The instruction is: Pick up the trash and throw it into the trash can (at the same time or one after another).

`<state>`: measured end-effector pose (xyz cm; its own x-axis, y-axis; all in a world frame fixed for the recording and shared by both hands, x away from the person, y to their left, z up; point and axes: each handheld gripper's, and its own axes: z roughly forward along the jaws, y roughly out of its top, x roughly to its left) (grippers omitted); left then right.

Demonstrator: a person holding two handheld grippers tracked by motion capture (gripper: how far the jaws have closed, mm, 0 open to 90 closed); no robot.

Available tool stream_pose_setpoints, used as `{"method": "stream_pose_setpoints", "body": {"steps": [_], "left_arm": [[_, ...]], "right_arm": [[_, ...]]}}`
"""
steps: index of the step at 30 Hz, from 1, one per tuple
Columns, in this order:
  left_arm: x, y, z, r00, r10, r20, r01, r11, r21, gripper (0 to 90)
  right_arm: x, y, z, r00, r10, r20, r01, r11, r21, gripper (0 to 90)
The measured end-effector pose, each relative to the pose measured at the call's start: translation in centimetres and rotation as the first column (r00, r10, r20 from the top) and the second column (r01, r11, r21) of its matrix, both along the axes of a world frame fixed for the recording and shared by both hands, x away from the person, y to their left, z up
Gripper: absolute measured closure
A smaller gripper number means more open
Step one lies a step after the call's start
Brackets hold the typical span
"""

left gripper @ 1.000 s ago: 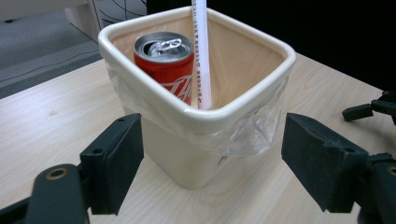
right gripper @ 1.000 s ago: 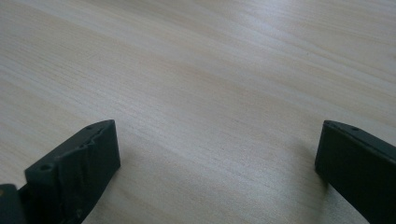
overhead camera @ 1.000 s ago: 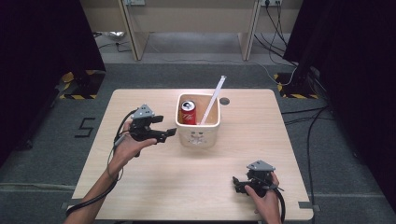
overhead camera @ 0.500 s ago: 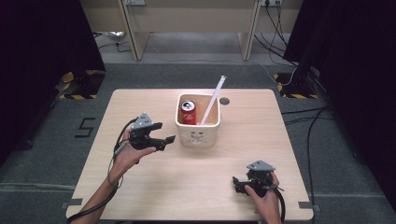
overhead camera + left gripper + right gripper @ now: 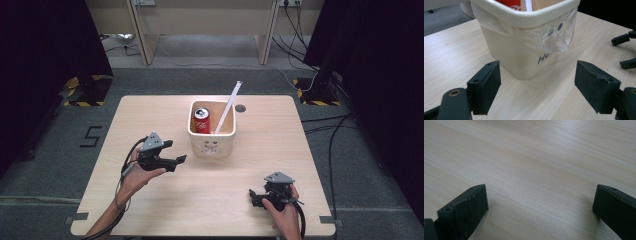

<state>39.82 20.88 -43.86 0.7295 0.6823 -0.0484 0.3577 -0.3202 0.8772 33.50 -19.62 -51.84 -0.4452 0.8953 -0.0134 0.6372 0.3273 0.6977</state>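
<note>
At frame centre the cream bin (image 5: pixel 212 131) holds a red can (image 5: pixel 201 120), and our left tool (image 5: pixel 176 160), wide open and empty, faces it, needing a short forward reach; the right tool (image 5: pixel 253 196) rests open, empty.

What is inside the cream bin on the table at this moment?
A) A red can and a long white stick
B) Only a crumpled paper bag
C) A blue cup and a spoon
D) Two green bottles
A: in the high view the cream bin holds a red can standing upright and a long white stick that leans out over its far rim.
</note>
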Motion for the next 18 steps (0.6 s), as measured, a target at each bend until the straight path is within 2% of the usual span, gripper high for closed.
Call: {"method": "stream_pose_setpoints", "body": {"steps": [10, 14, 18], "left_arm": [[-0.7, 0.3, -1.6, 0.9999, 0.002, -0.011, -0.002, 1.0000, 0.006, 20.6], [-1.2, 0.0, -2.6, 1.0000, 0.001, -0.003, -0.001, 0.9994, 0.034, 20.9], [-1.6, -0.1, -3.6, 0.9999, -0.004, -0.012, 0.004, 0.9989, 0.047, 20.9]], "right_arm": [[0.0, 0.0, 0.0, 1.0000, 0.000, 0.000, 0.000, 1.000, 0.000, 0.2], [0.0, 0.0, 0.0, 1.0000, -0.001, 0.000, 0.001, 1.000, 0.001, 0.2], [0.0, 0.0, 0.0, 1.0000, 0.000, 0.000, 0.000, 1.000, -0.001, 0.2]]}}
